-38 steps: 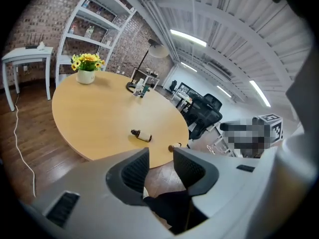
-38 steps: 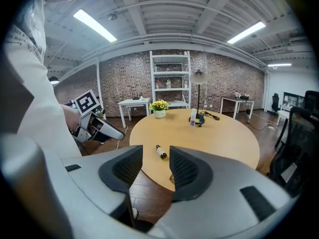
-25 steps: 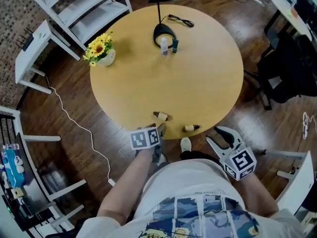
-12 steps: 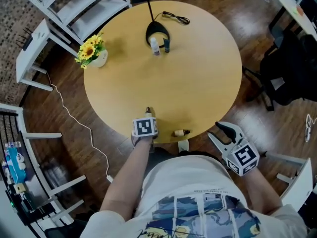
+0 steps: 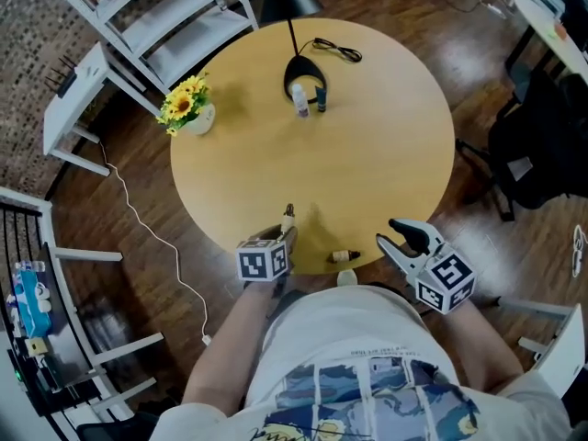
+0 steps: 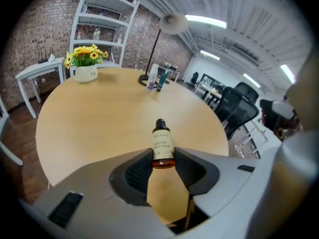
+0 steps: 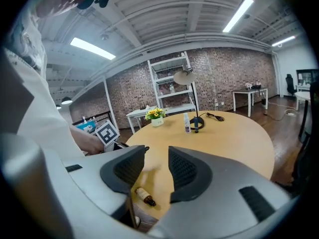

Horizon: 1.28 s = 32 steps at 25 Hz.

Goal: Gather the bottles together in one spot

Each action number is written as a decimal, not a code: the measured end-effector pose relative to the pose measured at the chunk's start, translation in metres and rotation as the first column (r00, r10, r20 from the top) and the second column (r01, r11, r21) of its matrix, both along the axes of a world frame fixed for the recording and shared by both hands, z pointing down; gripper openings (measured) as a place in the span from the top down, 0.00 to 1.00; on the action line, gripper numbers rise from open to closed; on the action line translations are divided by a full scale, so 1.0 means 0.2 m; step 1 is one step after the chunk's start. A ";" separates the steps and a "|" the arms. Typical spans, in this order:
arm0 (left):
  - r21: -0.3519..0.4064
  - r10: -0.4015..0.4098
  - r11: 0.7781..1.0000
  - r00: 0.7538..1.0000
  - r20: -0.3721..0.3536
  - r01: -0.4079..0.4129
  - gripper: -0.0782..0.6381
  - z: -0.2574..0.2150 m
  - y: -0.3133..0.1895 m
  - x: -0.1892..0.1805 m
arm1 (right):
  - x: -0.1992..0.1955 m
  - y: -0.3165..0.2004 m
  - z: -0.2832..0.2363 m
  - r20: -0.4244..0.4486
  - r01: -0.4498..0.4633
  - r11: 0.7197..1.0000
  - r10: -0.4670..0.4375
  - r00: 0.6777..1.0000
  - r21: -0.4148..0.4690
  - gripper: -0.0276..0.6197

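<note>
My left gripper is shut on a small amber bottle with a cream label, its black cap pointing away from me over the table's near edge. A second amber bottle lies on its side at the front edge of the round wooden table. My right gripper hovers just off that edge to the bottle's right, jaws closing with nothing between them. A white bottle and a teal bottle stand at the far side.
A black lamp base with its cable rings the two far bottles. A pot of yellow flowers sits at the table's left rim. White shelving stands beyond, and a dark chair to the right.
The left gripper reached the nearer lying bottle, closed on it and now holds it with the cap pointing away. The right gripper shifted slightly towards the table edge.
</note>
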<state>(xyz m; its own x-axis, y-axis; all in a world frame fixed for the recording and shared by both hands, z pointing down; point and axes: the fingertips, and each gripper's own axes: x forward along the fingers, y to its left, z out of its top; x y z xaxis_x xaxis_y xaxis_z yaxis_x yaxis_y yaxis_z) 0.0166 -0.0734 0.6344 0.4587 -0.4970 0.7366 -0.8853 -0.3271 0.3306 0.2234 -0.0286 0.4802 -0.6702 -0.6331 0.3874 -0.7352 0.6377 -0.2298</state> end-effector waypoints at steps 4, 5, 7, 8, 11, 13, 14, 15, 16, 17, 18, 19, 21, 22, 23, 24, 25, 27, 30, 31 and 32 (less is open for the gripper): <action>0.196 0.136 0.975 0.981 -0.136 -0.108 0.69 -0.40 0.08 0.10 | -0.18 -0.03 -0.12 0.162 0.023 0.997 -0.010 0.987 -0.074 0.69; 0.255 0.191 0.955 0.971 -0.145 -0.150 0.69 -0.52 0.11 0.13 | -0.23 -0.03 -0.15 0.200 0.042 0.995 -0.023 0.979 -0.093 0.69; 0.360 0.296 0.904 0.945 -0.137 -0.231 0.69 -0.71 0.18 0.18 | -0.36 -0.03 -0.22 0.274 0.089 0.989 -0.053 0.960 -0.121 0.69; 0.403 0.340 0.876 0.932 -0.125 -0.266 0.69 -0.78 0.23 0.20 | -0.43 -0.02 -0.26 0.310 0.112 0.985 -0.067 0.948 -0.132 0.68; 0.497 0.425 0.803 0.901 -0.089 -0.330 0.69 -0.94 0.36 0.19 | -0.61 0.02 -0.34 0.386 0.162 0.974 -0.091 0.918 -0.156 0.68; 0.532 0.453 0.770 0.889 -0.068 -0.352 0.69 -1.00 0.44 0.15 | -0.73 0.06 -0.37 0.411 0.179 0.970 -0.098 0.906 -0.165 0.68; 0.544 0.464 0.757 0.884 -0.058 -0.362 0.69 -1.02 0.47 0.11 | -0.79 0.09 -0.38 0.422 0.187 0.968 -0.100 0.901 -0.169 0.68; 0.554 0.473 0.745 0.880 -0.047 -0.371 0.69 -1.02 0.50 0.08 | -0.84 0.11 -0.39 0.434 0.194 0.965 -0.102 0.895 -0.175 0.69; 0.562 0.481 0.735 0.876 -0.037 -0.380 0.69 -1.03 0.54 0.04 | -0.89 0.14 -0.40 0.444 0.200 0.963 -0.101 0.890 -0.182 0.72; 0.567 0.487 0.728 0.873 -0.030 -0.387 0.69 -1.03 0.57 0.00 | -0.94 0.17 -0.40 0.451 0.204 0.960 -0.098 0.887 -0.192 0.75; 0.569 0.492 0.724 0.870 -0.028 -0.390 0.69 -1.03 0.60 -0.03 | -0.98 0.20 -0.40 0.458 0.204 0.958 -0.092 0.884 -0.201 0.77; 0.571 0.495 0.722 0.868 -0.030 -0.391 0.69 -1.02 0.62 -0.07 | -1.01 0.23 -0.40 0.467 0.202 0.957 -0.084 0.880 -0.210 0.78; 0.577 0.501 0.716 0.865 -0.034 -0.392 0.69 -1.03 0.67 -0.12 | -1.06 0.27 -0.41 0.485 0.193 0.956 -0.064 0.872 -0.221 0.84; 0.581 0.503 0.713 0.864 -0.032 -0.394 0.69 -1.03 0.70 -0.15 | -1.09 0.30 -0.42 0.486 0.187 0.957 -0.058 0.872 -0.221 0.84; 0.582 0.506 0.710 0.862 -0.029 -0.397 0.69 -1.02 0.72 -0.18 | -1.12 0.32 -0.42 0.481 0.180 0.960 -0.056 0.875 -0.216 0.84; 0.581 0.508 0.709 0.861 -0.027 -0.400 0.69 -1.01 0.74 -0.21 | -1.15 0.35 -0.42 0.470 0.174 0.962 -0.058 0.881 -0.209 0.84; 0.577 0.510 0.710 0.860 -0.028 -0.403 0.69 -1.01 0.76 -0.23 | -1.18 0.38 -0.42 0.456 0.170 0.965 -0.062 0.888 -0.199 0.84; 0.562 0.506 0.724 0.862 -0.038 -0.400 0.69 -0.98 0.79 -0.28 | -1.21 0.41 -0.42 0.416 0.159 0.972 -0.075 0.906 -0.172 0.84; 0.515 0.479 0.769 0.875 -0.070 -0.380 0.69 -0.94 0.81 -0.37 | -1.21 0.42 -0.40 0.330 0.134 0.983 -0.086 0.940 -0.125 0.84; 0.492 0.465 0.788 0.881 -0.083 -0.370 0.69 -0.92 0.82 -0.41 | -1.20 0.41 -0.40 0.302 0.128 0.985 -0.089 0.949 -0.112 0.84; 0.467 0.447 0.810 0.889 -0.098 -0.356 0.69 -0.89 0.82 -0.44 | -1.19 0.41 -0.39 0.273 0.125 0.987 -0.094 0.958 -0.099 0.84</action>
<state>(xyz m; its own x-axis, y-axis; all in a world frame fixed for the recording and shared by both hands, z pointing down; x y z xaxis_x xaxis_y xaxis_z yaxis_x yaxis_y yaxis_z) -0.0722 0.0905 0.4564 0.7967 -0.4774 0.3707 -0.5755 -0.7864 0.2243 -0.0142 0.0530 0.4029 -0.8213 -0.5123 0.2508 -0.5648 0.6688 -0.4834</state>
